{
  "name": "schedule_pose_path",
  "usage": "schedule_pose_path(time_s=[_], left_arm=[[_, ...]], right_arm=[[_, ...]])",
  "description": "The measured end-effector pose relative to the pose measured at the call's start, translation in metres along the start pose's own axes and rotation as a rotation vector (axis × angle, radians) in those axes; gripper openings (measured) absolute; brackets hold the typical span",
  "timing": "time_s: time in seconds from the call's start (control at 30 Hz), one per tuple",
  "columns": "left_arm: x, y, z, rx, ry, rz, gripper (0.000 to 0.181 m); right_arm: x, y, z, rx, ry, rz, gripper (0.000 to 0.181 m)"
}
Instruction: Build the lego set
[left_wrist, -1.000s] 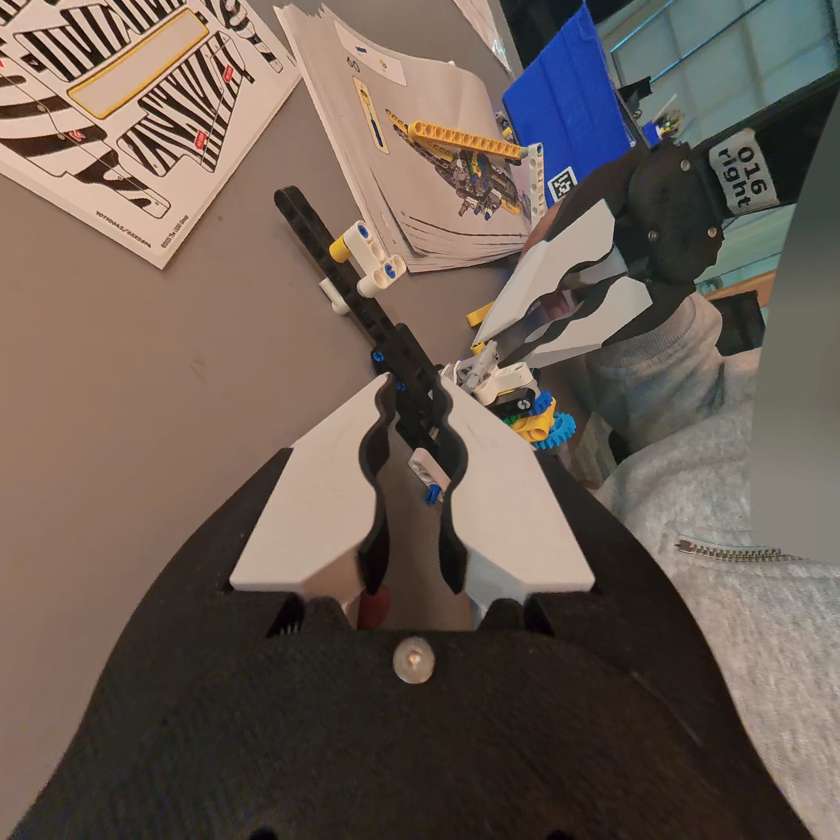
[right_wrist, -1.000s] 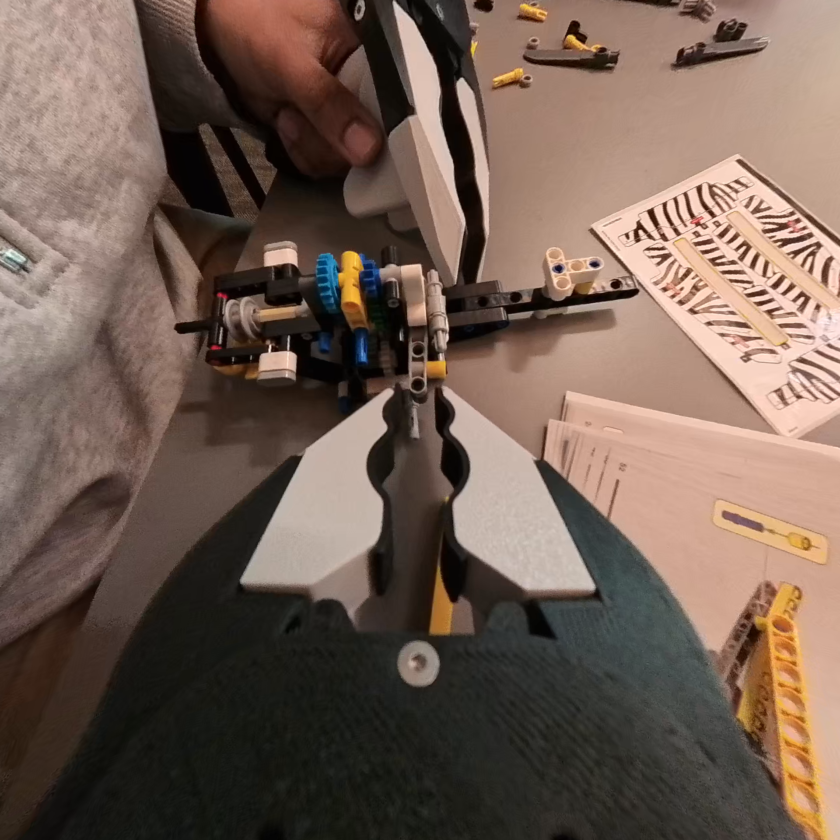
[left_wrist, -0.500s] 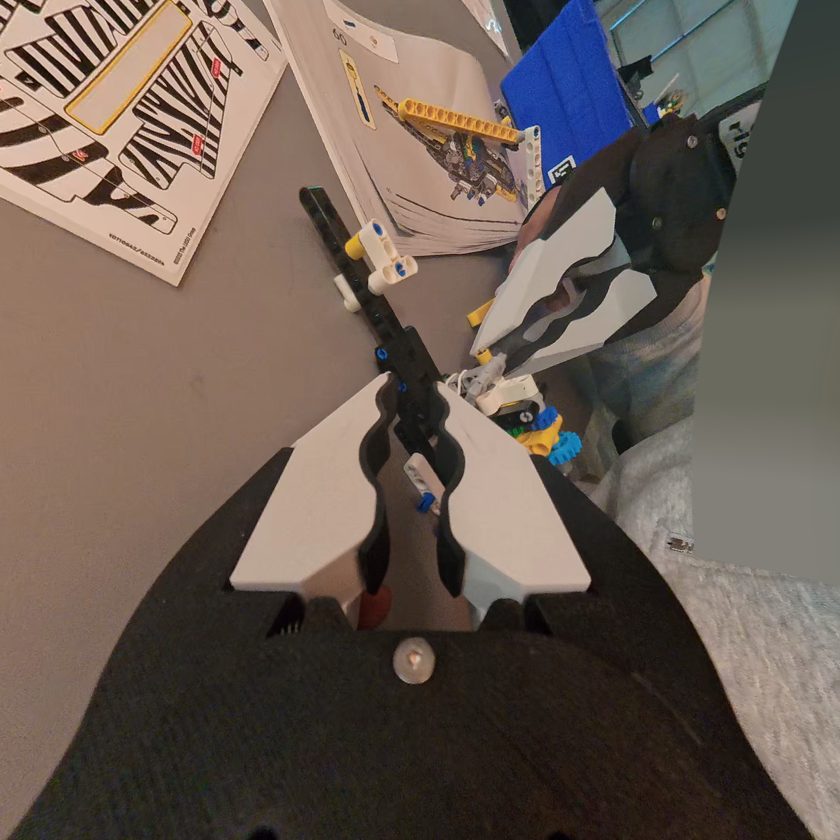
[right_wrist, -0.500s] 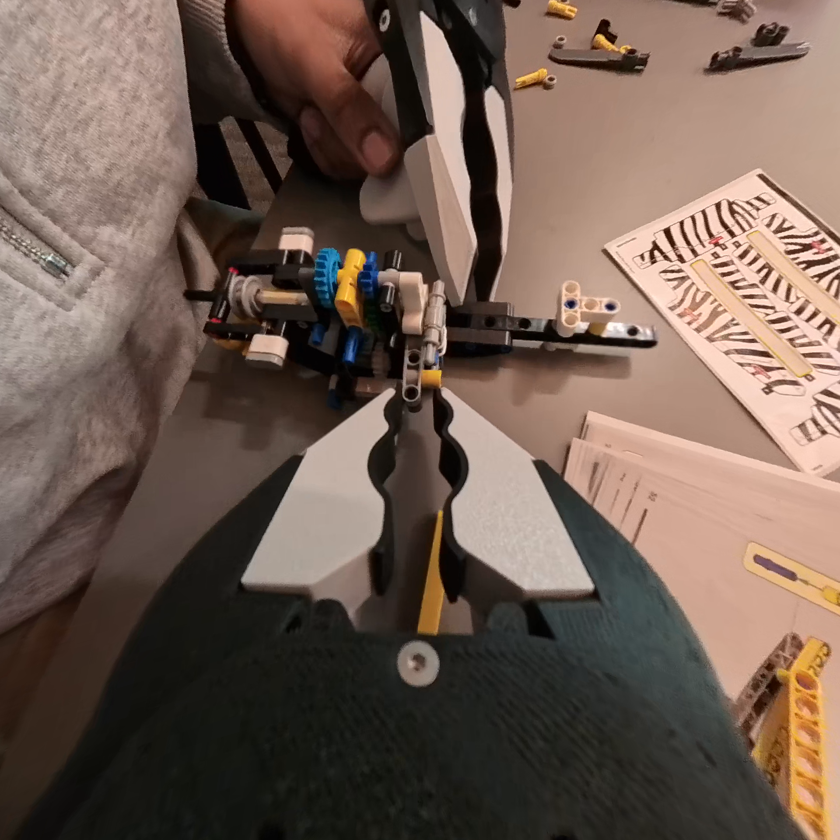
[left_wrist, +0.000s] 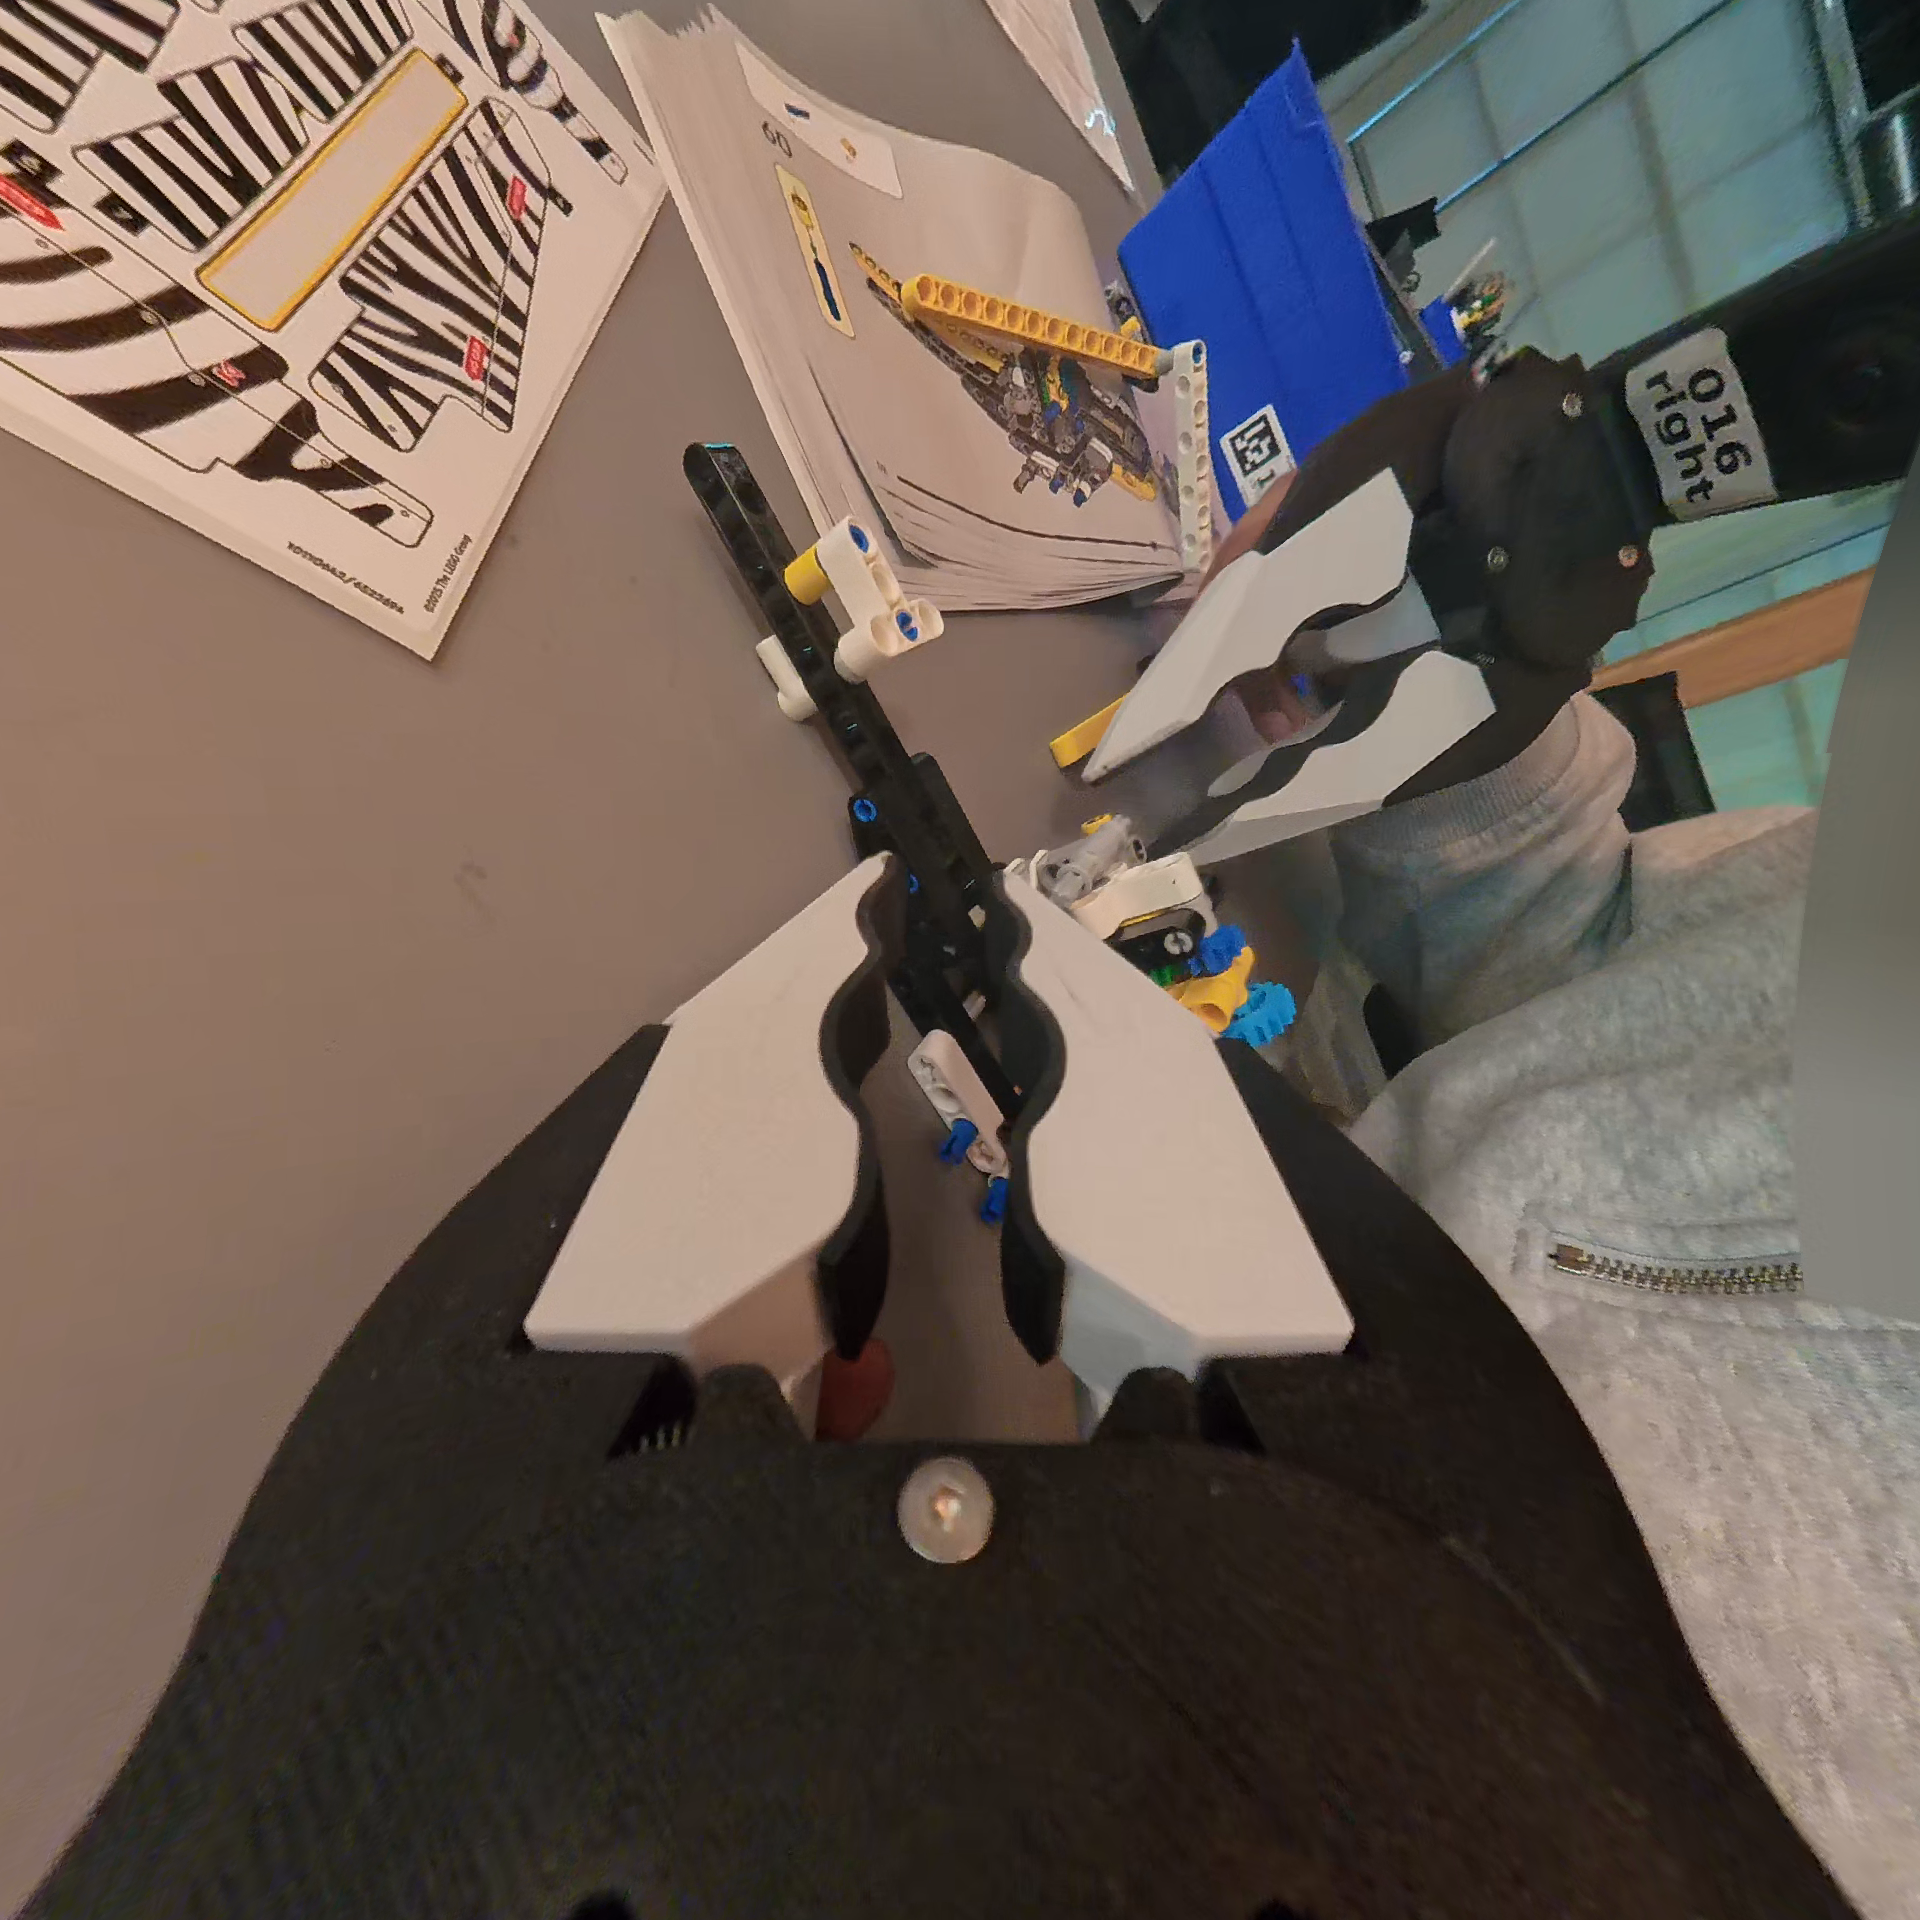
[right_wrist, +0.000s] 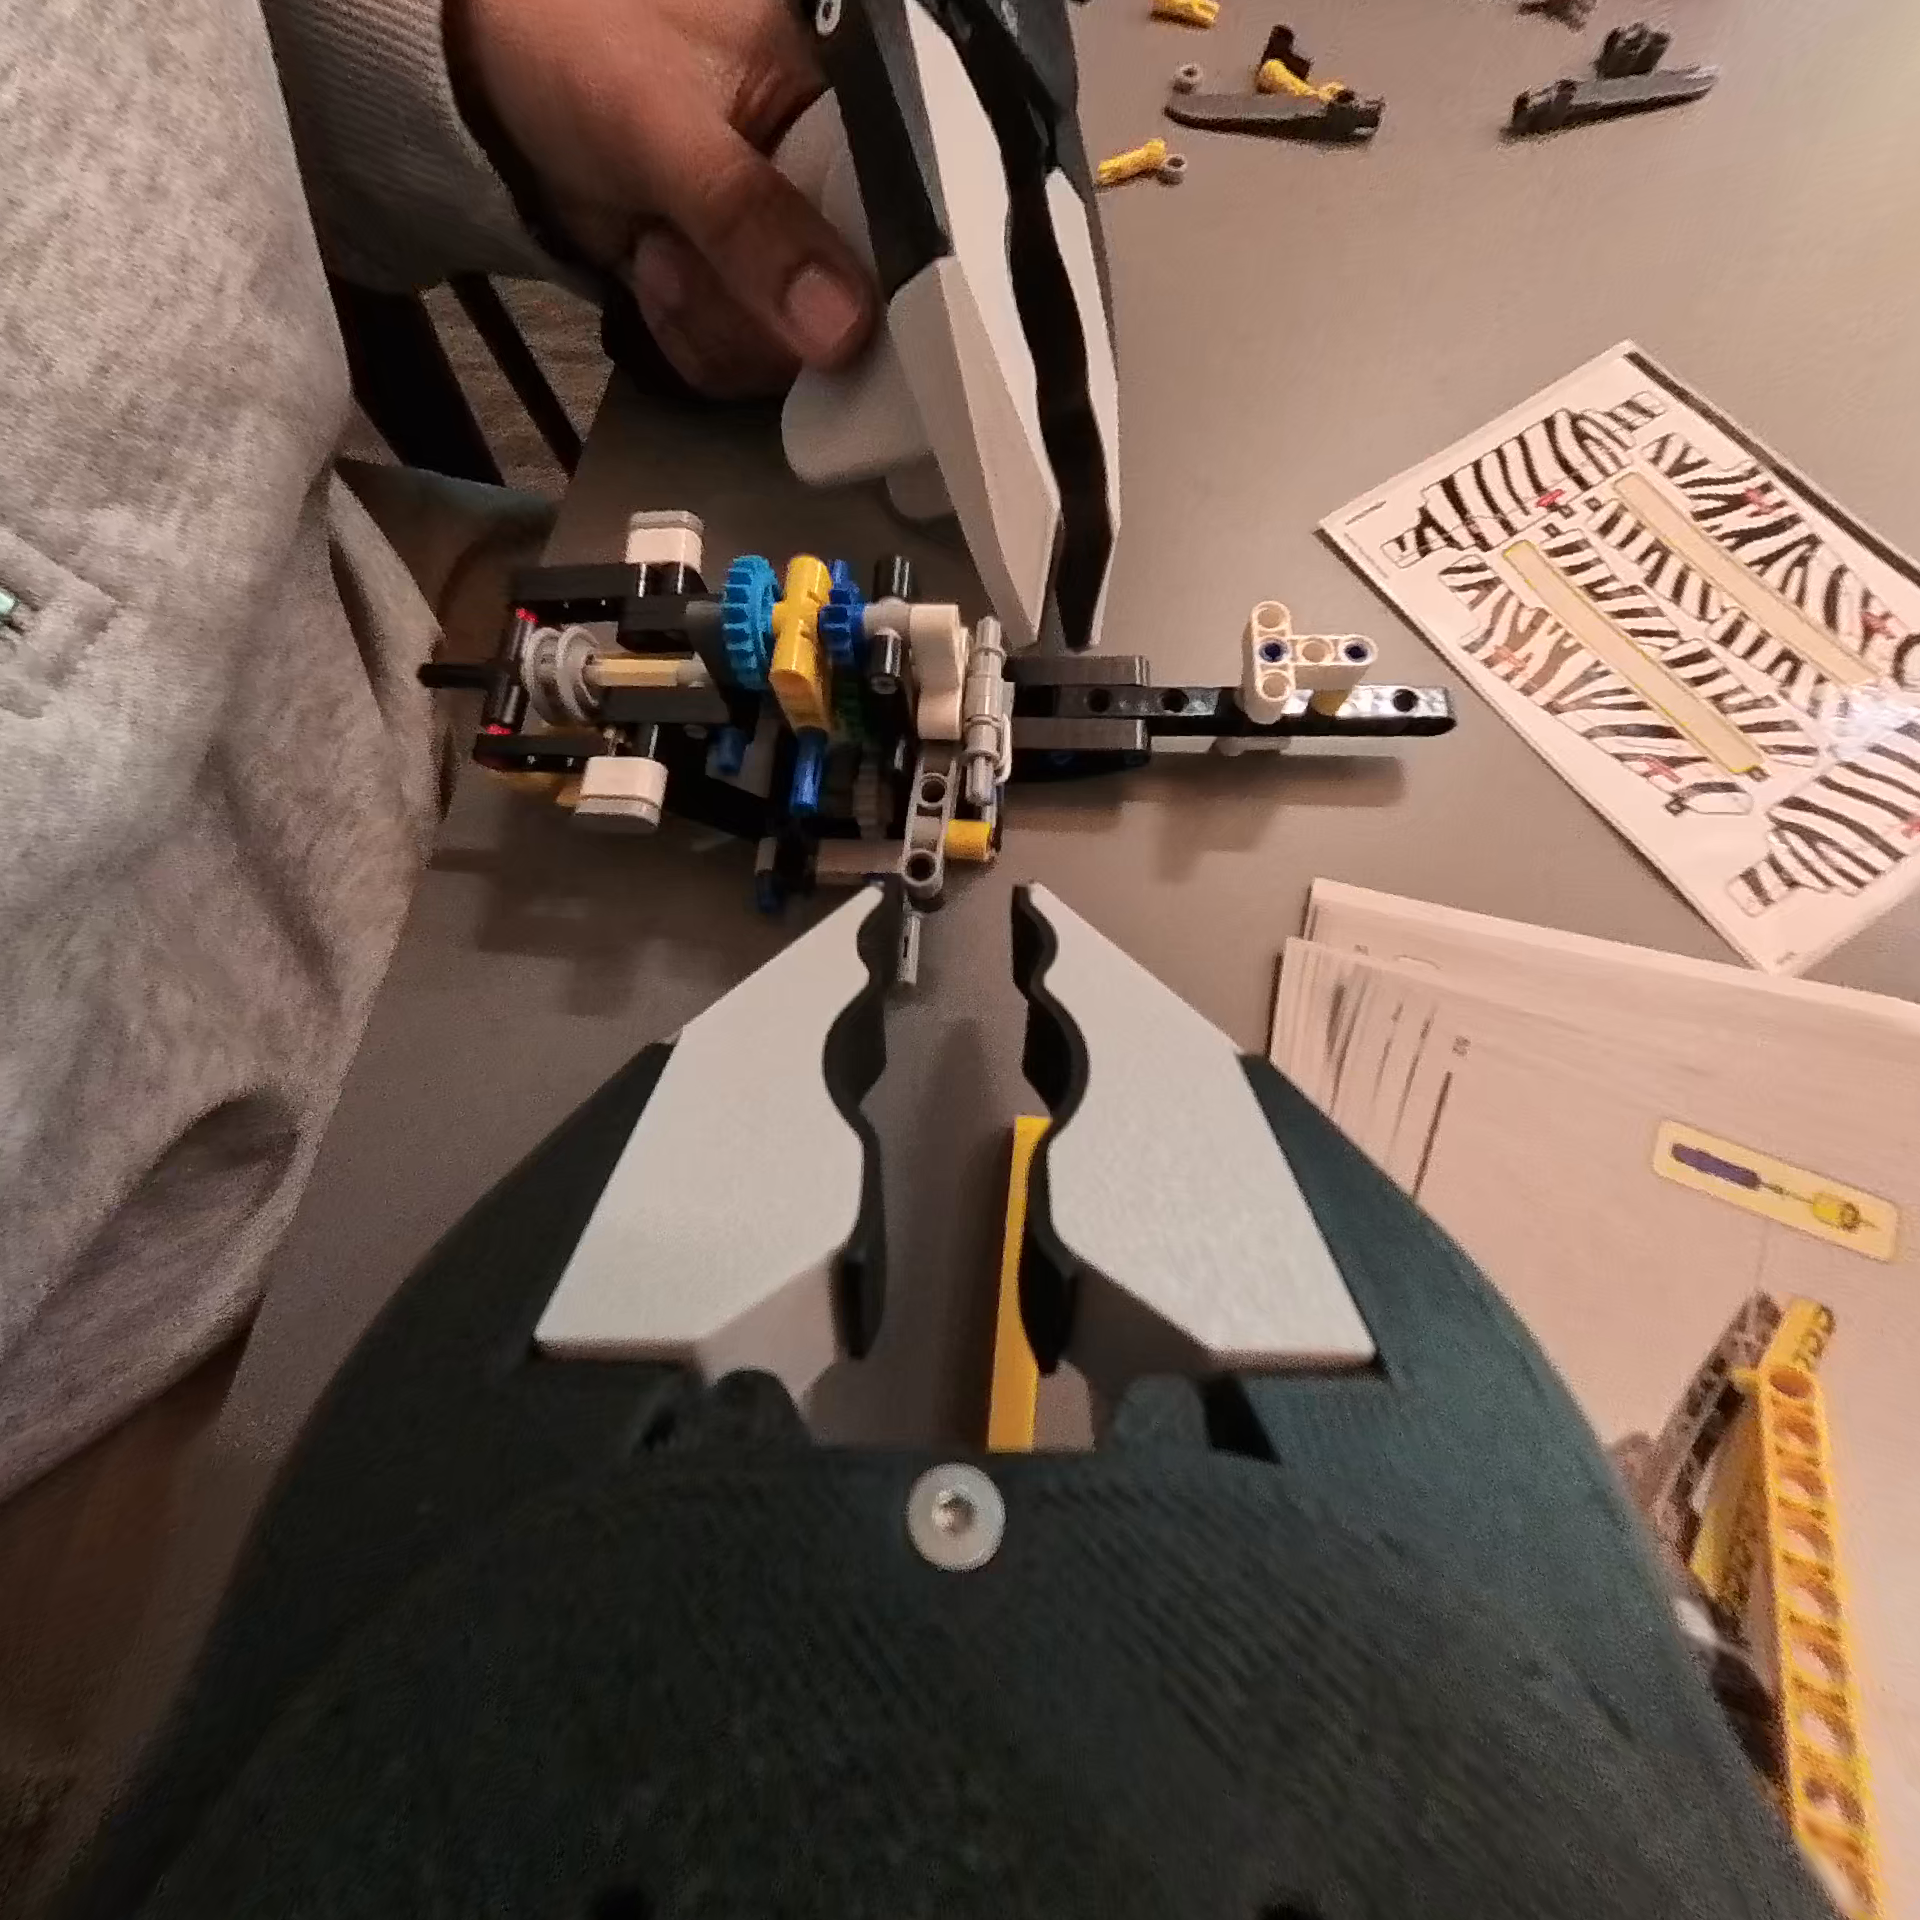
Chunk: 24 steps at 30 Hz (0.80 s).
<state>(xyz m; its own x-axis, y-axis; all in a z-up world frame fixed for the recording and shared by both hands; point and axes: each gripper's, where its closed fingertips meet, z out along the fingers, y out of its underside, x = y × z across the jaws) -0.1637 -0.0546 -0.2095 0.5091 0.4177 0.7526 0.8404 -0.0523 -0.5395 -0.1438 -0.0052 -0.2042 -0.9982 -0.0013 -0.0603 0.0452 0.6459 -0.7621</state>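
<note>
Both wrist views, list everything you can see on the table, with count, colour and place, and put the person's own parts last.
lego model: one, black with blue, yellow, white parts, table centre
sticker sheet: one, zebra-striped, right of model
instruction booklet: one, white, open, near right
loose pieces: several, dark grey and yellow, far edge
yellow piece: one, on table beneath right gripper
table: one, grey
left gripper: shut on model's black beam
right gripper: open, just short of model
hand: one, holding left gripper
</note>
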Motion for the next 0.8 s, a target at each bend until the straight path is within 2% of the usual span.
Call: schedule_pose_path(time_s=[0.23,0.33,0.43,0.53,0.6,0.7,0.8], left_arm=[[0.004,-0.01,-0.009,0.084,0.02,0.033,0.017],[0.008,-0.019,-0.015,0.14,0.017,0.092,0.02],[0.01,-0.027,-0.022,0.202,-0.016,0.165,0.023],[0.012,-0.033,-0.027,0.25,-0.051,0.23,0.026],[0.012,-0.035,-0.029,0.265,-0.068,0.248,0.026],[0.011,-0.037,-0.029,0.274,-0.077,0.251,0.026],[0.01,-0.038,-0.029,0.276,-0.087,0.258,0.026]], right_arm=[[-0.001,-0.004,-0.023,0.064,0.119,0.046,0.018],[0.01,-0.003,-0.042,0.092,0.274,0.088,0.018],[0.033,0.011,-0.076,0.095,0.497,0.185,0.023],[0.057,0.039,-0.124,0.066,0.723,0.306,0.039],[0.069,0.058,-0.155,0.033,0.825,0.362,0.041],[0.08,0.076,-0.174,0.023,0.83,0.448,0.045],[0.088,0.081,-0.156,0.034,0.731,0.556,0.05]])
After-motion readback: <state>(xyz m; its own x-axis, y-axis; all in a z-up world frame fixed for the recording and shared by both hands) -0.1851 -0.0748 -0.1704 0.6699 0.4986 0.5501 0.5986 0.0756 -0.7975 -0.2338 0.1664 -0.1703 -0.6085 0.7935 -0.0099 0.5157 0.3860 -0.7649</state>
